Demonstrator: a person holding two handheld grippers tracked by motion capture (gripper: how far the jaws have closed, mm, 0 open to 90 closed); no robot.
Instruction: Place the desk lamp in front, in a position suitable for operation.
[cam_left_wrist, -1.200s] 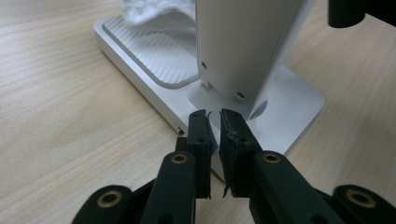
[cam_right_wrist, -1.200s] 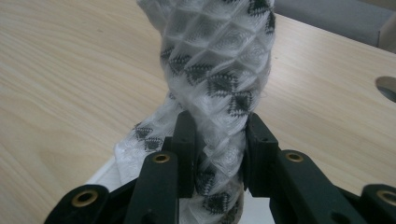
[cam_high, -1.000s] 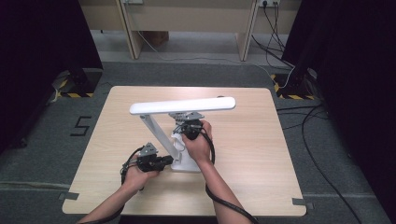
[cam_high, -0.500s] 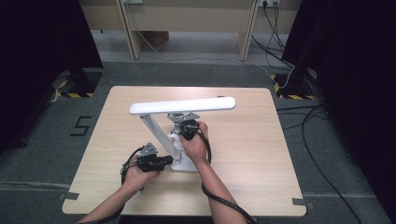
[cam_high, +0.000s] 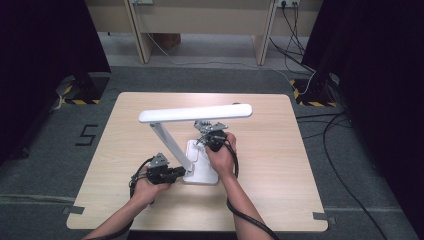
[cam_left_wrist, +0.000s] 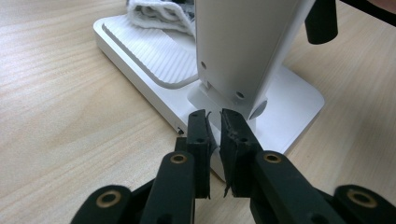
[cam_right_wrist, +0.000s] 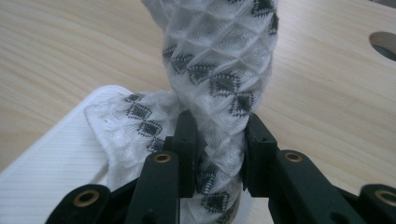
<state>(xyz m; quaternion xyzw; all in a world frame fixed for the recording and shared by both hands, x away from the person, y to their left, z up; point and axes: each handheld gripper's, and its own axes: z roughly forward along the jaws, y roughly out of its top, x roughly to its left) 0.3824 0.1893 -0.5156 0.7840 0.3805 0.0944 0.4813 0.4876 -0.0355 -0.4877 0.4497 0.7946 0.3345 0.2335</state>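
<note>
High view: a white desk lamp (cam_high: 195, 145) stands on the wooden table (cam_high: 280, 165); the left gripper (cam_high: 172, 173) lies at the foot of the lamp's slanted arm, the right gripper (cam_high: 207, 135) over the lamp base beneath the lamp's long head. Left gripper view: the jaws of the left gripper (cam_left_wrist: 214, 122) stand together with nothing between them, tips just before the lamp's hinge on the base. Right gripper view: the right gripper (cam_right_wrist: 219, 135) is clamped on a white patterned cloth (cam_right_wrist: 219, 60) — it rises twisted beyond the jaws, its lower folds lying on the lamp base (cam_right_wrist: 51, 163) to their left.
</note>
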